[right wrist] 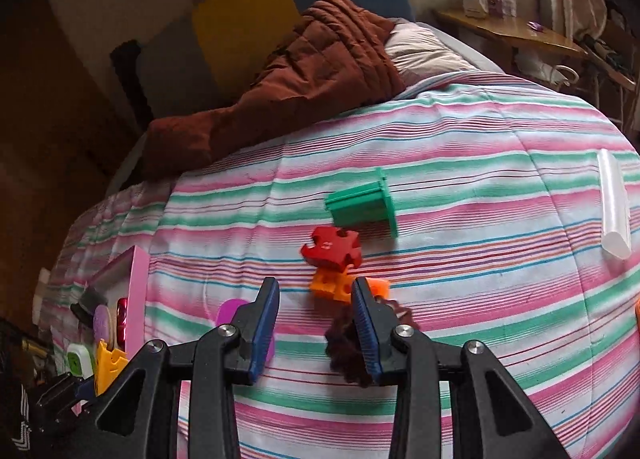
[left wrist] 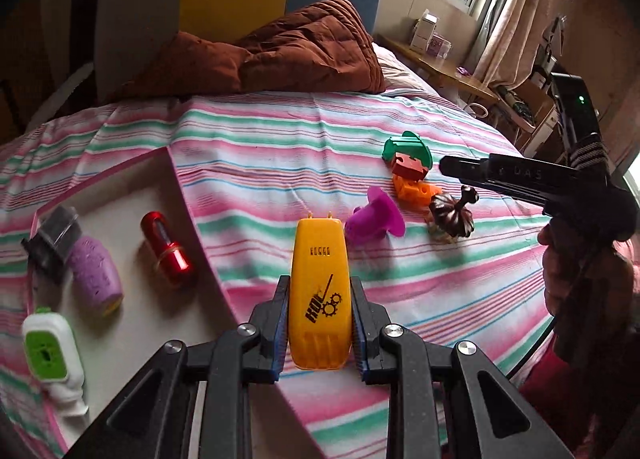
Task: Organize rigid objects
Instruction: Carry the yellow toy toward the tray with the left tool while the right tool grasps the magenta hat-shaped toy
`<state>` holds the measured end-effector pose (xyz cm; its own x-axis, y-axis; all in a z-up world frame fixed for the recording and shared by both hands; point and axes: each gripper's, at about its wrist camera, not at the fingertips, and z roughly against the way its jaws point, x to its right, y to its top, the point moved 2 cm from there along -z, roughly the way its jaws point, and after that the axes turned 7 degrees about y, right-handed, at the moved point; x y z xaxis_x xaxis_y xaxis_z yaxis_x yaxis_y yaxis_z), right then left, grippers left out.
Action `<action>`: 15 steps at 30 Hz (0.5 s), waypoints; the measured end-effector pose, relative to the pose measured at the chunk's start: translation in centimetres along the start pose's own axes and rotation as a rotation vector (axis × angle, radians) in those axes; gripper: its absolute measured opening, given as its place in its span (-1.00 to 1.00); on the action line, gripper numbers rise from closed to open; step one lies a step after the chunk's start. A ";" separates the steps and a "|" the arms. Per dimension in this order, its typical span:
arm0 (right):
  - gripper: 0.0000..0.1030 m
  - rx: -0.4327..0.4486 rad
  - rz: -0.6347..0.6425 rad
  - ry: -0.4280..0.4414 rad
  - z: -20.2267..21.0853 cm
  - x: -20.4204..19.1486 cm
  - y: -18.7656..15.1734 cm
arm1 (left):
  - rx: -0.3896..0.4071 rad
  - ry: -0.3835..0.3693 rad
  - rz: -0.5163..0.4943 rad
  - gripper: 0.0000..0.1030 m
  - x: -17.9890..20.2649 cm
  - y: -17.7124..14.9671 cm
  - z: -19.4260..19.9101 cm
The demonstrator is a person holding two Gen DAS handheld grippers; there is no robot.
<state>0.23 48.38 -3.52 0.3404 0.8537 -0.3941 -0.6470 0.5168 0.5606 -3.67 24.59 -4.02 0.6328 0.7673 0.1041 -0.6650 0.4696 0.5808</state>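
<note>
Striped bedspread (left wrist: 280,147) covers the bed, brown quilt (left wrist: 288,51) bunched at the far end. Pink-rimmed box (left wrist: 168,163) lies near left – holds a purple bottle (left wrist: 94,271), red cylinder (left wrist: 168,249) and white-green piece (left wrist: 50,351). Left gripper (left wrist: 318,323) is clamped on a yellow plastic piece (left wrist: 318,291), held just right of the box edge. Right gripper (right wrist: 316,323) stands part open, nothing between its pads – over loose toys: green block (right wrist: 362,205), red puzzle piece (right wrist: 332,247), orange piece (right wrist: 334,285), dark brown ornament (right wrist: 346,351).
</note>
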 end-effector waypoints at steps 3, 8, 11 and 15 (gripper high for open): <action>-0.11 -0.069 0.081 0.044 -1.4 -2.1 -0.9 | 0.004 0.004 0.009 -0.49 -0.8 -0.9 0.8; 0.10 -0.158 0.202 0.048 -3.5 -4.9 -2.3 | 0.017 -0.001 0.042 -0.49 -2.1 -1.8 2.3; 0.11 -0.196 0.219 0.029 -5.0 -5.6 -2.6 | 0.033 0.001 0.067 -0.49 -3.1 -2.2 3.4; 0.13 -0.250 0.249 0.019 -7.3 -6.4 -2.8 | 0.057 0.015 0.108 -0.49 -5.0 -2.7 5.1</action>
<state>-5.10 40.96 -7.89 0.1397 0.9491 -0.2824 -0.8567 0.2589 0.4462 -3.05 17.25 -1.94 0.5524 0.8187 0.1566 -0.7049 0.3585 0.6120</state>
